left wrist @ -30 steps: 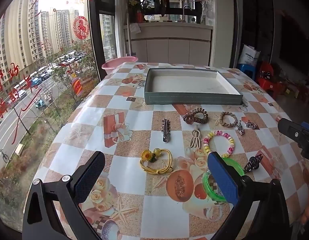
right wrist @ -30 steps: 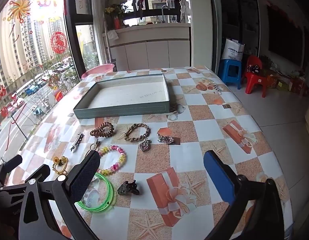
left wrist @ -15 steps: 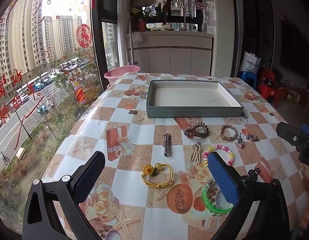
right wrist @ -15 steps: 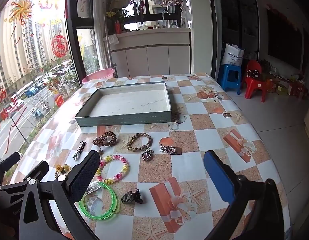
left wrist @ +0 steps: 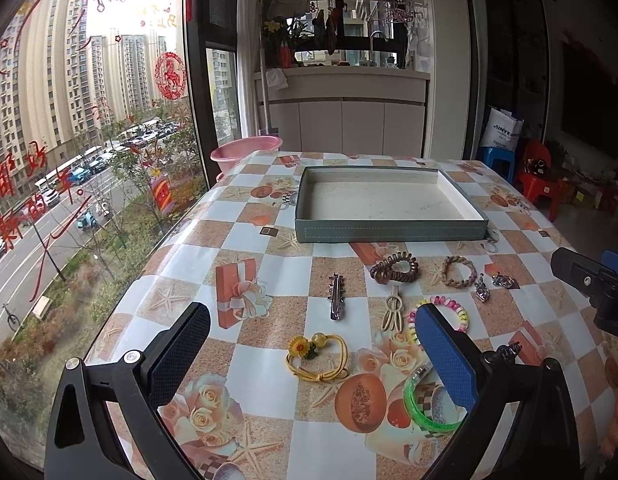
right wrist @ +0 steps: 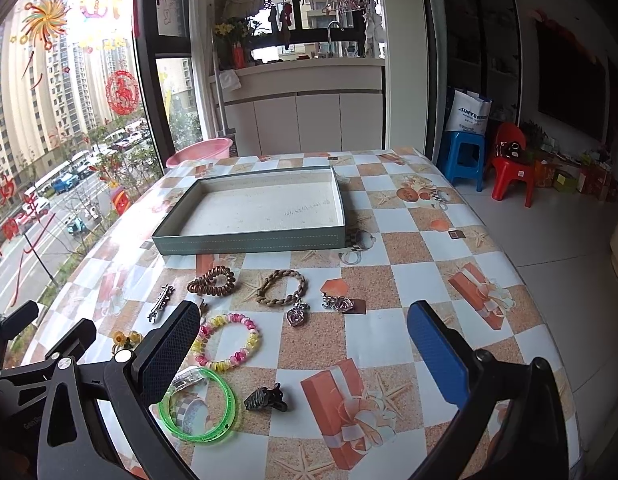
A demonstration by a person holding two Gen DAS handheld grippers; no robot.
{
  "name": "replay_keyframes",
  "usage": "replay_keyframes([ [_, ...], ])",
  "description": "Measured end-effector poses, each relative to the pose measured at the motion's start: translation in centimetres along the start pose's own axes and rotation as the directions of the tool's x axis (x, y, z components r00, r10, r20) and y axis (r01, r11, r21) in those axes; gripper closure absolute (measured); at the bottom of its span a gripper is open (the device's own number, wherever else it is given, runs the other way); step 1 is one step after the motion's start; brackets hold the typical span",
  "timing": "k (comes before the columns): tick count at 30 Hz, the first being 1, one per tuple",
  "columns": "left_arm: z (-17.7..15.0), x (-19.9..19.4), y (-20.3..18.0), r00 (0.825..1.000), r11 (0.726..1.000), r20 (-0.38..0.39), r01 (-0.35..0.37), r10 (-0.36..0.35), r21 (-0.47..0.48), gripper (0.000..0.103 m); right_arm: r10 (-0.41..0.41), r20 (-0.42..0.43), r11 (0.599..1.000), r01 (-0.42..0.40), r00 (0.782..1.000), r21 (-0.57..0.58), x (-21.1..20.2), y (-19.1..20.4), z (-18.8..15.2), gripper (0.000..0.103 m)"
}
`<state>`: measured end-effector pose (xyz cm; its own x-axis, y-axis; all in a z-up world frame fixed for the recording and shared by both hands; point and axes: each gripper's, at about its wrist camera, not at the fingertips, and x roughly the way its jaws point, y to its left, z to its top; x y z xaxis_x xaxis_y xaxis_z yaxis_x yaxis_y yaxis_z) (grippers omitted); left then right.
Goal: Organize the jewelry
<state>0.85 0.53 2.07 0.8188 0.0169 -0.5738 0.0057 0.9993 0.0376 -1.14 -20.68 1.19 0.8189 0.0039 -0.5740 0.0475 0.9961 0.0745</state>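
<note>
An empty grey-green tray stands at the back of the table. In front of it lie a brown coil hair tie, a braided bracelet, a silver clip, a pastel coil bracelet, a yellow flower hair tie, a green bangle and a black claw clip. My left gripper is open above the yellow hair tie. My right gripper is open and empty above the table.
A checkered patterned cloth covers the round table. A pink basin sits beyond the far left edge by the window. A blue stool and a red chair stand on the floor to the right.
Both grippers have risen and drawn back a little, so the table and the jewelry sit lower and farther in both views. Nothing on the table has moved.
</note>
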Motion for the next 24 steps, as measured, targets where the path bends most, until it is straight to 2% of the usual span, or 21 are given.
replay_keyframes([
  [24,0.06,-0.02,0.01,1.0,1.0,-0.007,0.008,-0.008,-0.006,0.0,0.005,0.006,1.0,-0.005,1.0,0.004,-0.29,0.16,0.43,0.0],
])
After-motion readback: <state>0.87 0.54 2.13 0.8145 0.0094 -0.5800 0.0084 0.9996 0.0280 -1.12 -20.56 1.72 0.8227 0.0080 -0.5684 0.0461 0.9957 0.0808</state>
